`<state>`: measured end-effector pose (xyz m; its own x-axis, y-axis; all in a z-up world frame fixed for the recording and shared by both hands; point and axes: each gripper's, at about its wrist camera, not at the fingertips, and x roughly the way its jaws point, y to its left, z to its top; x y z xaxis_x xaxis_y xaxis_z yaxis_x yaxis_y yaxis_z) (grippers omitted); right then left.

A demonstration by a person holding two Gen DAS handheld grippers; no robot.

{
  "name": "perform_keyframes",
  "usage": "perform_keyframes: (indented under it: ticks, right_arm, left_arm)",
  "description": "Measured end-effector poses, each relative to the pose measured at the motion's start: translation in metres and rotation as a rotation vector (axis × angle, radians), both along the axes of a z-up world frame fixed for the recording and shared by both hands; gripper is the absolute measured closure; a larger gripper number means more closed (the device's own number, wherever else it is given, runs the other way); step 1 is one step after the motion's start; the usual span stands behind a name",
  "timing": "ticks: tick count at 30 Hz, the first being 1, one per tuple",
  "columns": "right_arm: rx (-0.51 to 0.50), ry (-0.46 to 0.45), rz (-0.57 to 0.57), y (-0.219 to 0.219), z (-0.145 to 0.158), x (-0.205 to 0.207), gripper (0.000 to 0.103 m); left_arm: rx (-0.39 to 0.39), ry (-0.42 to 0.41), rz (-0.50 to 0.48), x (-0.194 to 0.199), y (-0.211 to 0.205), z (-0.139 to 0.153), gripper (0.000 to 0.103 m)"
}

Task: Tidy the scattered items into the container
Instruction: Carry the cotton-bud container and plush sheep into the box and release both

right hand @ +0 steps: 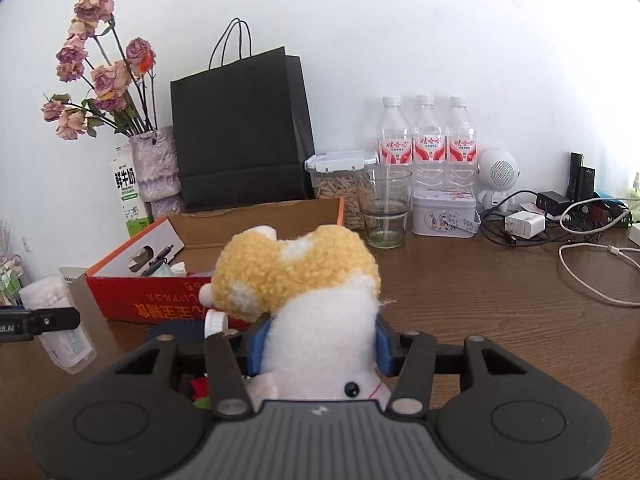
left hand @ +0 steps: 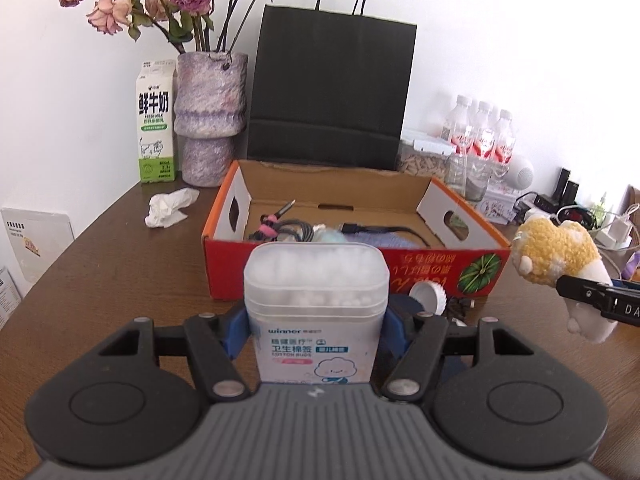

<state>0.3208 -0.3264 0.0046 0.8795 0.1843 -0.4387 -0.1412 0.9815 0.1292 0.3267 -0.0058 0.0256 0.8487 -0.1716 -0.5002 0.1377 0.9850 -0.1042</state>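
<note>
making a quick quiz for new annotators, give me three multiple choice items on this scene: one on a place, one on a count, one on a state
1. Where does the black paper bag stand?
A. behind the cardboard box
B. inside the box
C. flat on the table in front of the box

2. How many water bottles stand by the wall?
A. one
B. three
C. five

3. What is the left gripper doing?
A. hanging open with nothing in it
B. clamped on a tub of cotton buds
C. clamped on the milk carton

Answers:
1 A, the bag rises upright just past the box's far wall.
2 B, the right wrist view shows three capped bottles in a row.
3 B, its blue fingers press both sides of the tub, while the right gripper clamps the plush toy.
</note>
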Motion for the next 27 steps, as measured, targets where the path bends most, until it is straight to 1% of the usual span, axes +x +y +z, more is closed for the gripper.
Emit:
perform_keyframes:
  ticks: [6,14,20,22,27]
  right_arm:
    - [-0.014,-0.058,0.037,0.017,0.023,0.011,0.054]
    - [0.020,-0.106,0.072,0.043,0.044,0.055,0.054]
    - [0.048,-0.116,0.075,0.058,0.044,0.088,0.054]
    - [0.055,-0.112,0.080,0.064,0.041,0.103,0.054]
    - [0.031,-0.095,0.088,0.079,0.030,0.137,0.054]
  left_arm:
    - [-0.007,-0.067,-0.005,0.012,-0.003,0.025,0.037]
    - [-0.043,-0.118,-0.005,0.048,-0.011,0.046,0.037]
    - [-0.082,-0.129,0.001,0.082,-0.016,0.047,0.037]
    - [-0.093,-0.120,0.017,0.094,-0.016,0.044,0.037]
    - [-0.113,-0.084,0.055,0.126,-0.016,0.034,0.037]
